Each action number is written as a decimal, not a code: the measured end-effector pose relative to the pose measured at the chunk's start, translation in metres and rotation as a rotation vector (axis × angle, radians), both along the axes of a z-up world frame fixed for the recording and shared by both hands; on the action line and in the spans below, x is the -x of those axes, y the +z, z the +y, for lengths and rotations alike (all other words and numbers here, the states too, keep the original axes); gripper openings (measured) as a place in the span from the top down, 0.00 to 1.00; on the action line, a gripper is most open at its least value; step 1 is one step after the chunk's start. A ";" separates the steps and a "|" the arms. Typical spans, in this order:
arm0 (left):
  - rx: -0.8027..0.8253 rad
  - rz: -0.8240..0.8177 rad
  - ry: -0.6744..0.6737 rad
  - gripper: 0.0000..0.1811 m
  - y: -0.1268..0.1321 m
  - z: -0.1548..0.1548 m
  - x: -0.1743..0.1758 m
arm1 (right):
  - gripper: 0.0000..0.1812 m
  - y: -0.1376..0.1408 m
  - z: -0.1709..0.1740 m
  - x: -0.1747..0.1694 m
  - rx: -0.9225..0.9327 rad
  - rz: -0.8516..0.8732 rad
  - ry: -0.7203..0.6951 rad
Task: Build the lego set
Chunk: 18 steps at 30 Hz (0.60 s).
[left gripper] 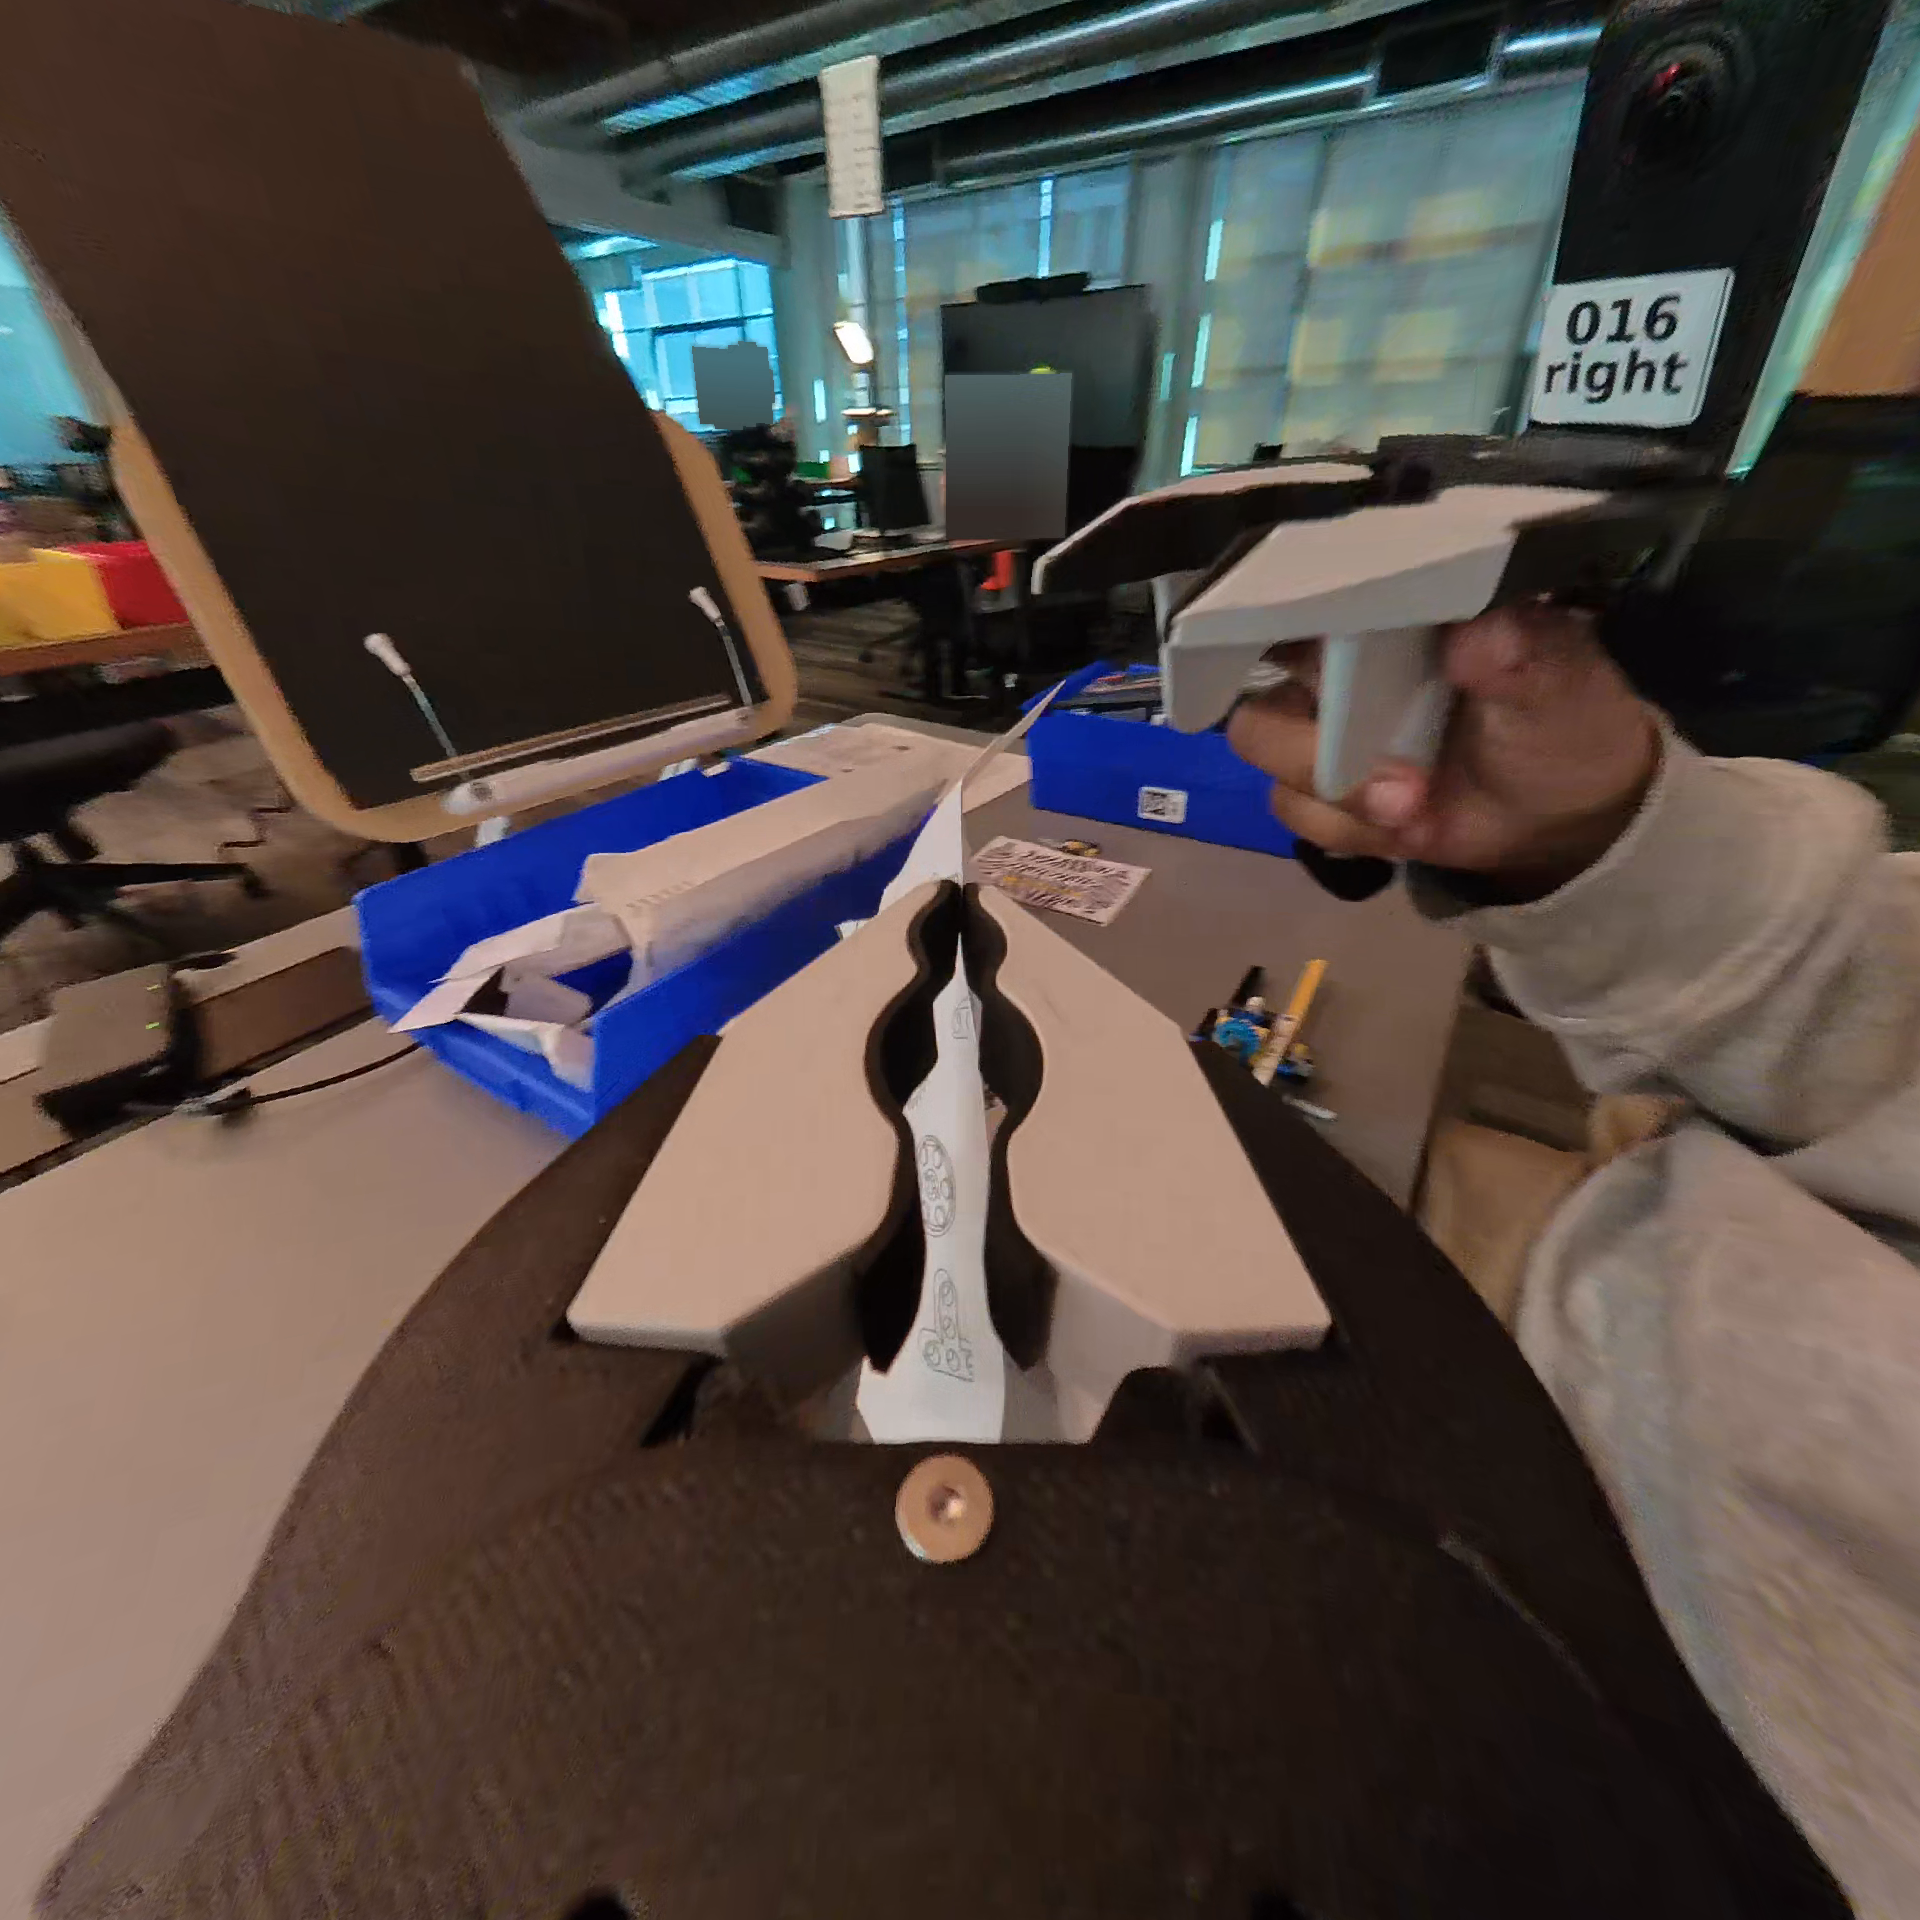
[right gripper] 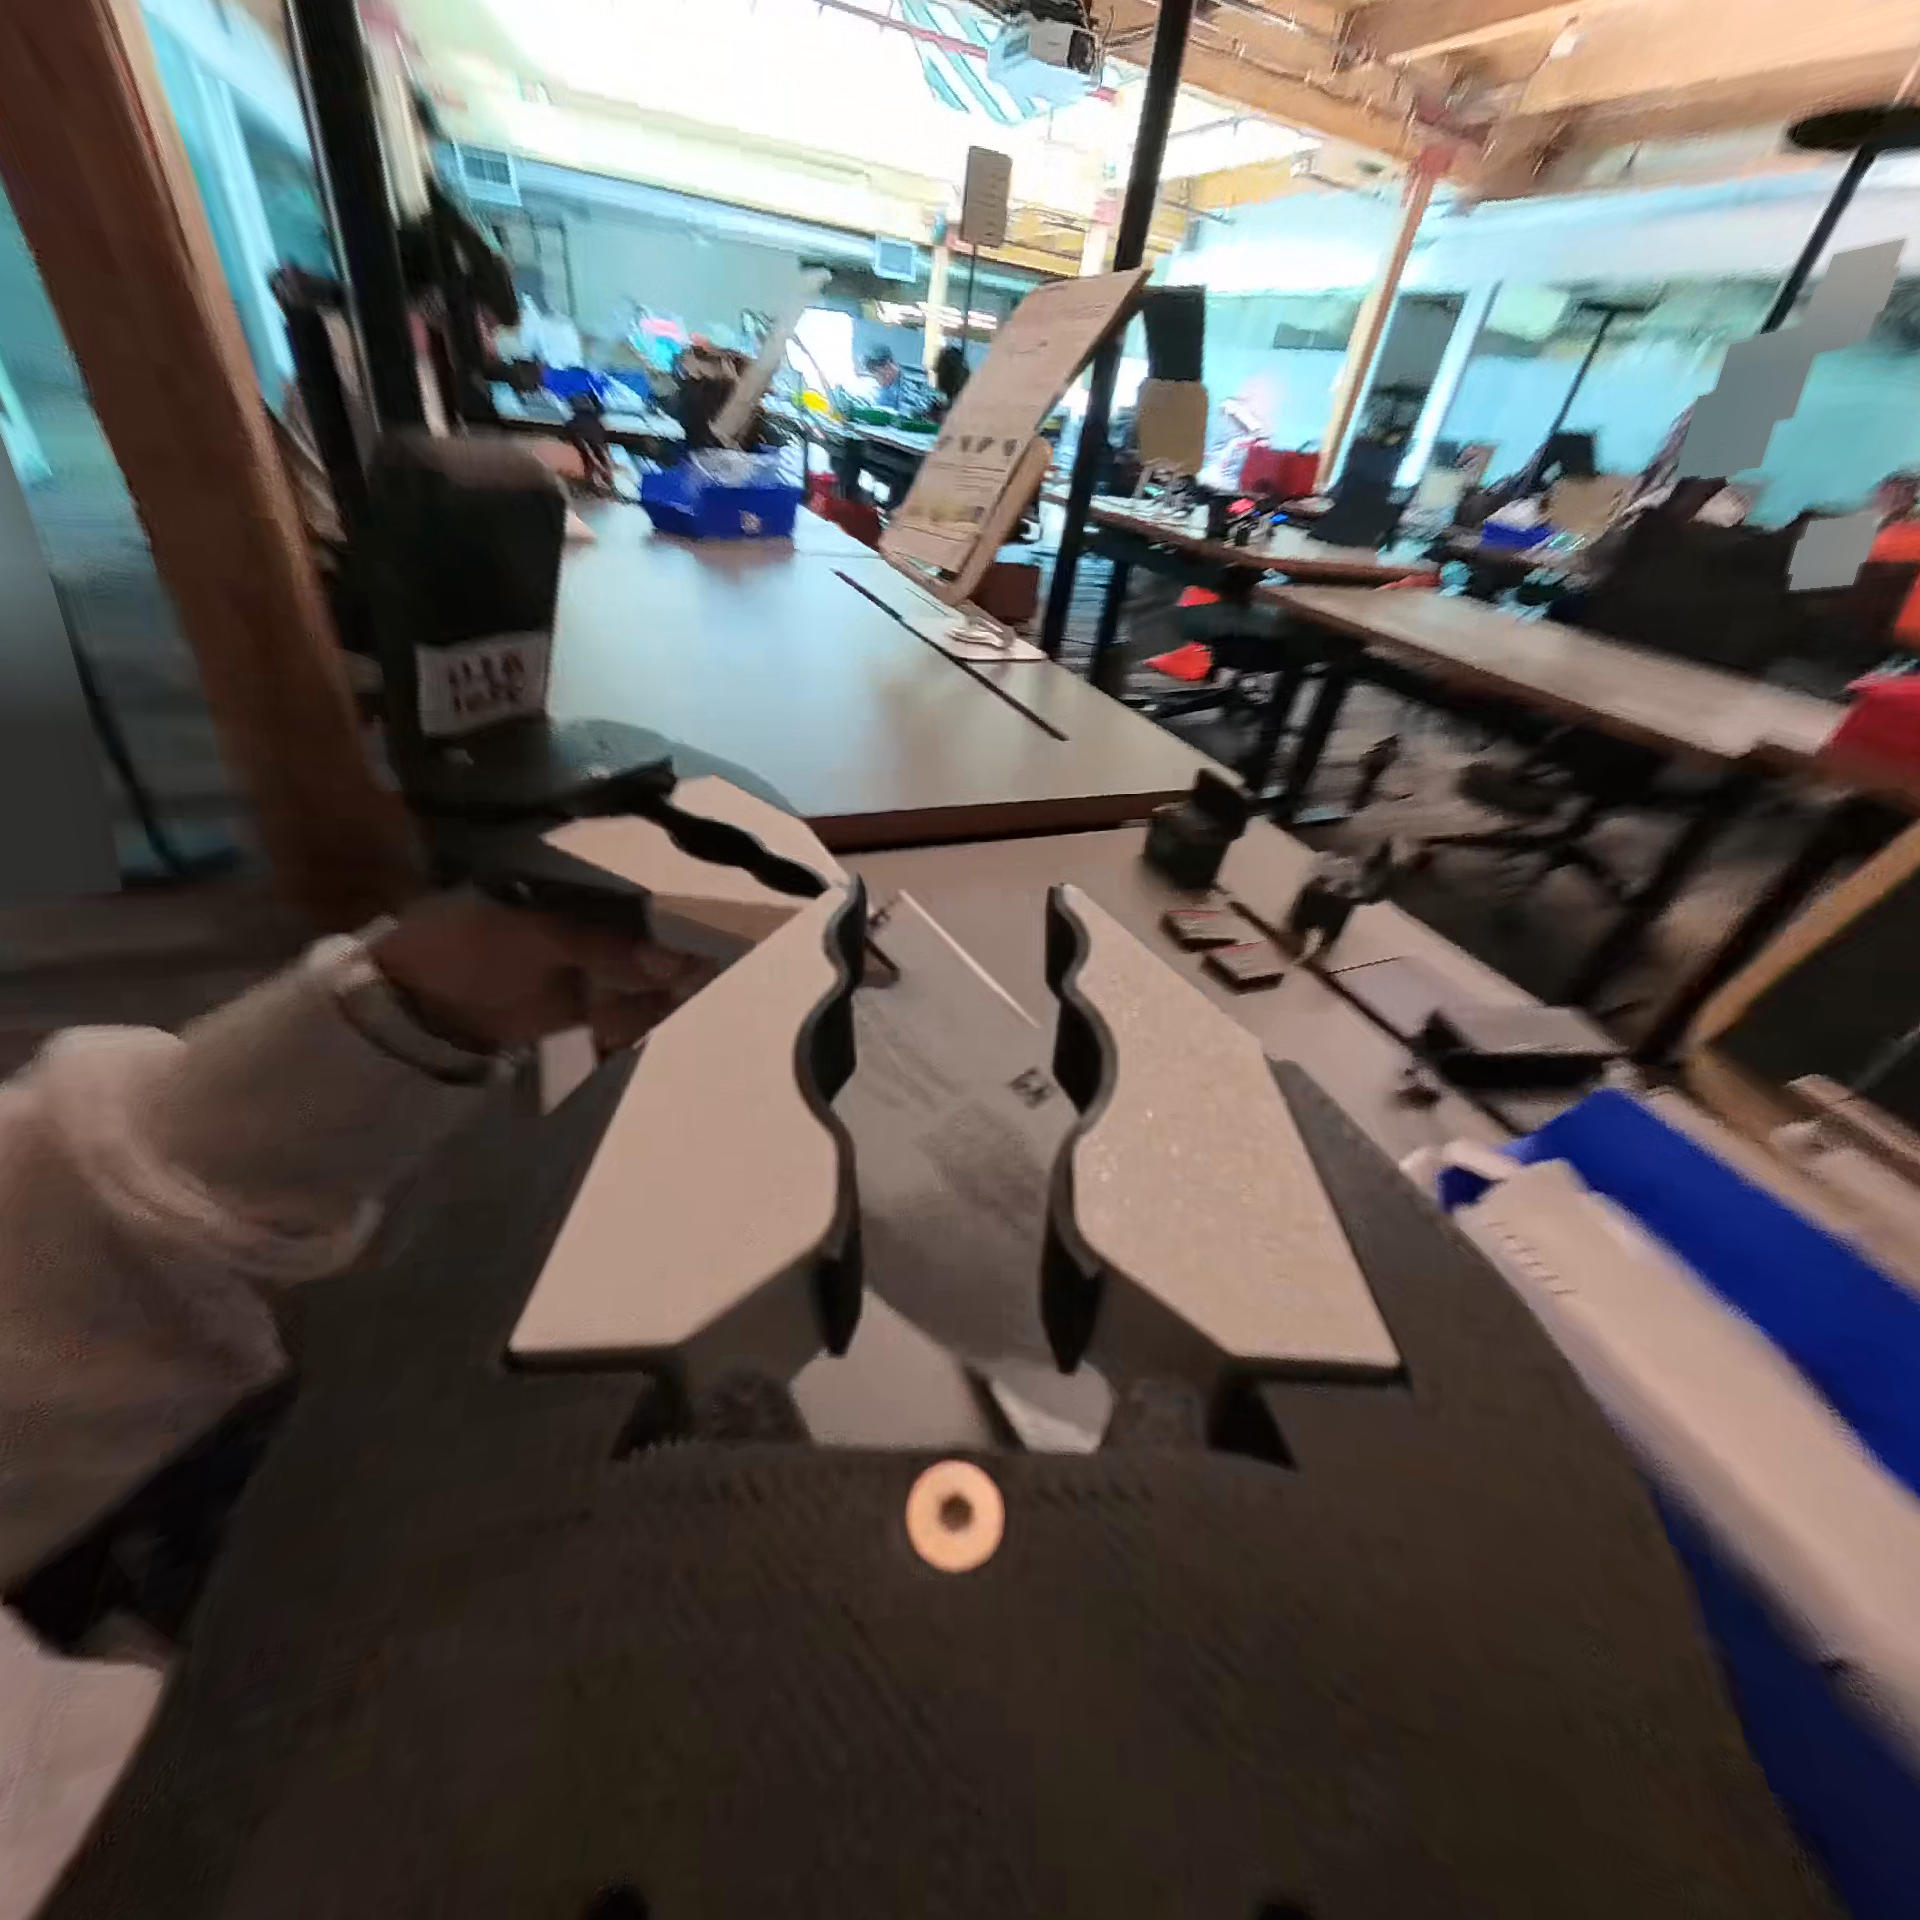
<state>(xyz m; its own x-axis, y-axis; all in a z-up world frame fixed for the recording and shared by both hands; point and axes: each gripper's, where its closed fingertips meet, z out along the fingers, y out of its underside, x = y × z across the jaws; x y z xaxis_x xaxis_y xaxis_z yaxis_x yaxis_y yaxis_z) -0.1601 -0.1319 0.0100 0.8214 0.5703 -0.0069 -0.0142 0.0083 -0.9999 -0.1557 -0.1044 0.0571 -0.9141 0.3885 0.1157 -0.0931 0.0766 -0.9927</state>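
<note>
My left gripper [left gripper: 961, 909] is shut on a white paper piece [left gripper: 948, 1226] printed with part outlines. The paper stands on edge between the fingers and sticks out past the tips. A small, partly built Lego model [left gripper: 1262, 1029] in blue, yellow and black lies on the table to the right. A printed sticker sheet [left gripper: 1060, 878] lies beyond it. My right gripper [right gripper: 956, 920] is open and empty above the dark table. In the left wrist view it [left gripper: 1112, 623] hangs at the upper right, held by a hand. The left gripper [right gripper: 727, 847] shows at the left of the right wrist view.
A blue bin [left gripper: 488, 925] with white paper bags sits left of the left gripper, below a tilted book stand [left gripper: 364, 416]. A second blue bin [left gripper: 1132, 779] stands farther back. In the right wrist view a blue bin [right gripper: 1787, 1309] is close on the right, and small black items [right gripper: 1236, 956] lie ahead.
</note>
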 end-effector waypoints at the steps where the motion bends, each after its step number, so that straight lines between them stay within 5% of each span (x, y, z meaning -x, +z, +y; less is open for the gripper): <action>1: -0.011 -0.002 -0.029 1.00 0.003 0.001 -0.005 | 0.82 0.000 -0.002 -0.002 -0.037 0.063 -0.018; 9: -0.024 -0.047 -0.236 1.00 0.001 0.015 -0.031 | 0.97 -0.021 -0.017 -0.013 -0.185 0.165 -0.032; 18: -0.067 0.017 -0.222 0.98 -0.009 0.010 -0.024 | 1.00 -0.040 -0.022 -0.018 -0.121 -0.220 0.124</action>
